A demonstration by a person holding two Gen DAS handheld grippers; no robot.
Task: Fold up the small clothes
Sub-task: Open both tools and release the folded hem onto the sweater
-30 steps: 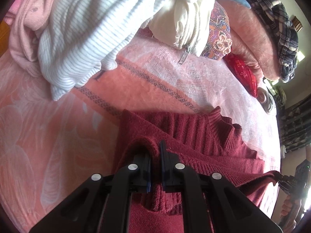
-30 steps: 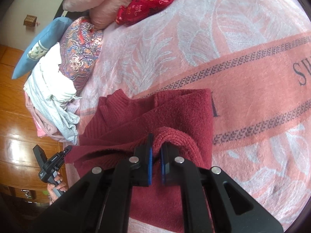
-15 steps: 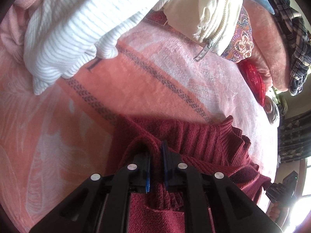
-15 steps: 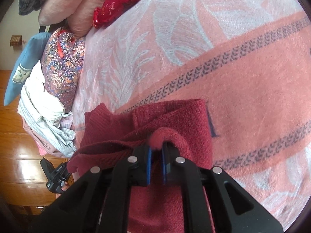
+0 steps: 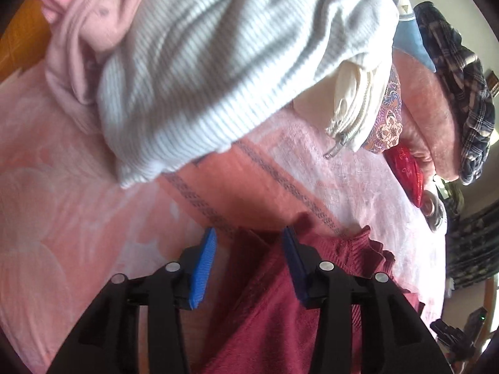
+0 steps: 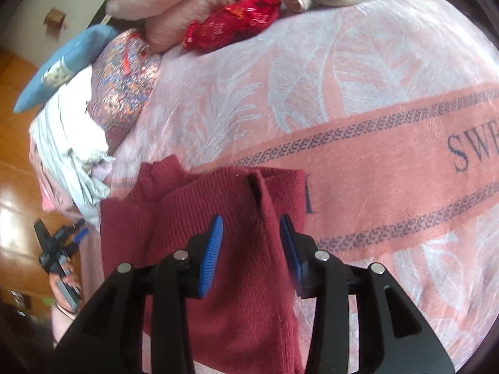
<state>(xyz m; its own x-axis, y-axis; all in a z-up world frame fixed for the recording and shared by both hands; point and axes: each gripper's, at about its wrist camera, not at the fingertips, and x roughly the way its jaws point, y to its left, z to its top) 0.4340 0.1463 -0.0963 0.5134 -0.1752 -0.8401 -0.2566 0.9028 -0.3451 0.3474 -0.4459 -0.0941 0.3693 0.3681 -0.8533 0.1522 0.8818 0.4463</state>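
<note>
A dark red knitted sweater (image 6: pixel 237 249) lies folded on the pink patterned blanket (image 6: pixel 358 99); it also shows in the left wrist view (image 5: pixel 280 305), its ribbed collar toward the right. My left gripper (image 5: pixel 248 243) is open just above the sweater's far edge and holds nothing. My right gripper (image 6: pixel 251 237) is open over the folded sweater, a raised crease of cloth between its blue pads, and holds nothing. The left gripper also shows at the left edge of the right wrist view (image 6: pixel 59 246).
A pile of clothes sits close ahead of the left gripper: a white striped knit (image 5: pixel 224 71), a pink garment (image 5: pixel 93 31), a cream zipped piece (image 5: pixel 355 106). Pillows (image 6: pixel 124 78), a red pouch (image 6: pixel 234 21) and a plaid cloth (image 5: pixel 467 93) line the blanket's far side.
Both grippers have opened and let go of the sweater's folded edge. The sweater now lies folded on the blanket. The left gripper has drawn nearer to the clothes pile.
</note>
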